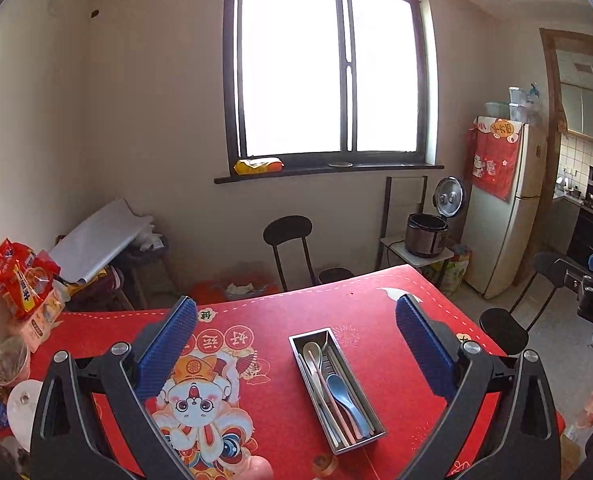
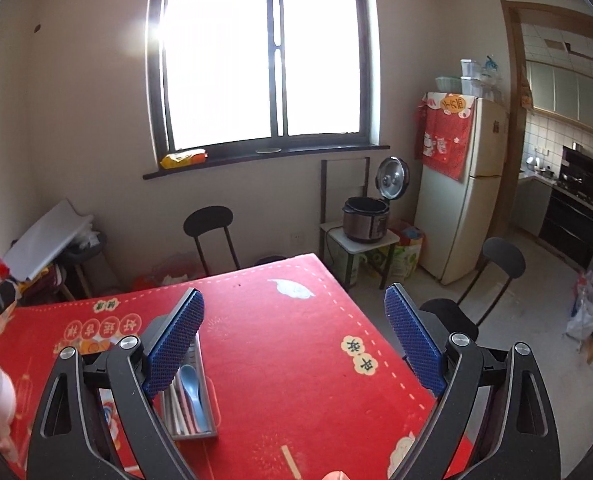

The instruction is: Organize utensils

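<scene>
A metal utensil tray [image 1: 372, 434] lies on the red tablecloth [image 1: 264, 316]. It holds a blue spoon [image 1: 342, 394], a pale green spoon [image 1: 312, 350] and several chopsticks. My left gripper [image 1: 296, 320] is open and empty, held above the table with the tray between and below its fingers. My right gripper [image 2: 294, 312] is open and empty, above the table's right half. In the right wrist view the tray [image 2: 212, 426] with the blue spoon [image 2: 190, 386] sits low left, partly behind the left finger. The right gripper's body shows at the left view's right edge.
Snack bags [image 1: 20, 276], a cup [image 1: 10, 362] and a white lid [image 1: 22, 404] crowd the table's left edge. A wooden stick [image 2: 290, 460] lies near the front edge. Black chairs [image 1: 288, 232] [image 2: 500, 260] stand around the table. A rice cooker [image 2: 366, 218] and fridge [image 2: 464, 188] stand beyond.
</scene>
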{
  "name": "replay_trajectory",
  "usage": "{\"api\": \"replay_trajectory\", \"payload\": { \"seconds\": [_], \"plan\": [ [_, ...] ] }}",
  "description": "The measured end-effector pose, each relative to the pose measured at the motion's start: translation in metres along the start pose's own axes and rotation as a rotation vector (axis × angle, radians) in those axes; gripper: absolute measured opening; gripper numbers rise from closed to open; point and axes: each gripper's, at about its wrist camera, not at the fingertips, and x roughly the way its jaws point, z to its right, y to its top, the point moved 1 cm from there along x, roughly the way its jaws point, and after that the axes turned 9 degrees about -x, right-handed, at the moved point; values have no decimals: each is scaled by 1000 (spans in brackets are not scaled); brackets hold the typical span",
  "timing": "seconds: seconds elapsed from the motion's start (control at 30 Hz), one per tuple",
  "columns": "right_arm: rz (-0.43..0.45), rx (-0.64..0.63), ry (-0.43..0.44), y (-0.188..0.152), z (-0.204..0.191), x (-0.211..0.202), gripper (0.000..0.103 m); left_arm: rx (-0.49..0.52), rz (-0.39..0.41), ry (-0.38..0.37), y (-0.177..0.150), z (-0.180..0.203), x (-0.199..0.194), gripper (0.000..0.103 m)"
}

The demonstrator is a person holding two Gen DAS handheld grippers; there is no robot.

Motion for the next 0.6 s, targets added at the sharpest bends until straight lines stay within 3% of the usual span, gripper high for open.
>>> {"api": "replay_trajectory", "payload": {
  "seconds": [0.6],
  "plan": [
    [-35, -26, -91, -4, -4, 1, 89, -7, -58, -59, -8, 14, 9, 97]
  ]
}}
